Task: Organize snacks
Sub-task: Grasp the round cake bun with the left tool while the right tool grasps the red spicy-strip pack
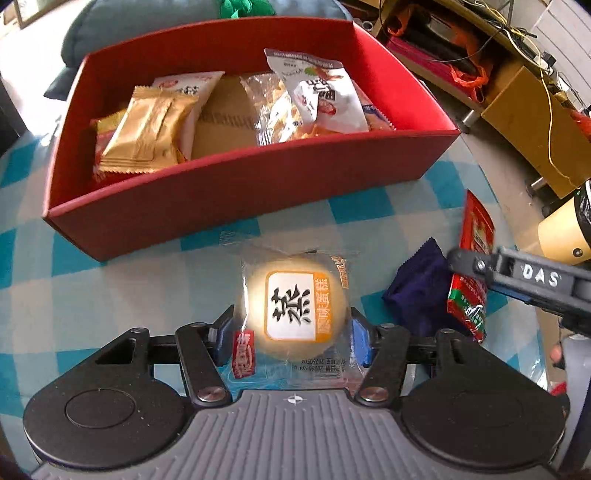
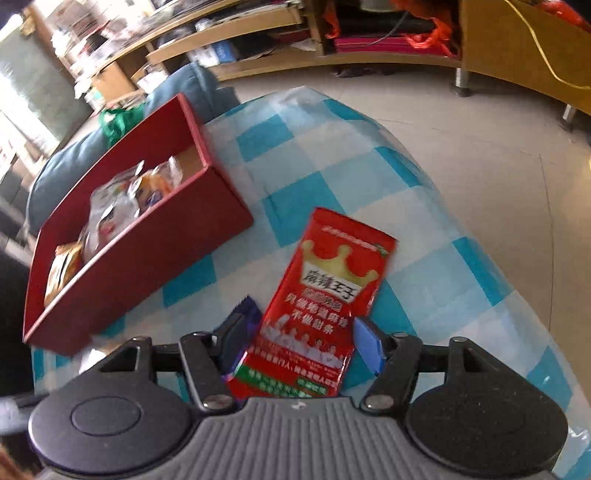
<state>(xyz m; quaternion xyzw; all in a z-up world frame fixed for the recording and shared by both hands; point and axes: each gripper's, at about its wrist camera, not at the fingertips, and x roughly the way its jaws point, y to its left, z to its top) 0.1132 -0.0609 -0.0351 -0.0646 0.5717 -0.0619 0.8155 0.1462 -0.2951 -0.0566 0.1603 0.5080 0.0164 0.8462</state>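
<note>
A red box (image 1: pixel 236 192) holds several snack packets and stands on the blue-checked table; it also shows in the right wrist view (image 2: pixel 147 258). My left gripper (image 1: pixel 291 332) is shut on a round cake in a clear wrapper (image 1: pixel 295 306), in front of the box. My right gripper (image 2: pixel 295 343) is shut on a red crown-printed snack packet (image 2: pixel 325 291), which also shows in the left wrist view (image 1: pixel 472 280) at the right. A dark blue packet (image 1: pixel 421 291) lies on the table beside it, and its edge shows by the right gripper's left finger (image 2: pixel 243 317).
The table (image 2: pixel 424 229) has a rounded edge to the right, with tiled floor beyond. Wooden shelves (image 2: pixel 258 44) with clutter and cables stand at the back. A blue-grey cushion (image 1: pixel 122 33) lies behind the box.
</note>
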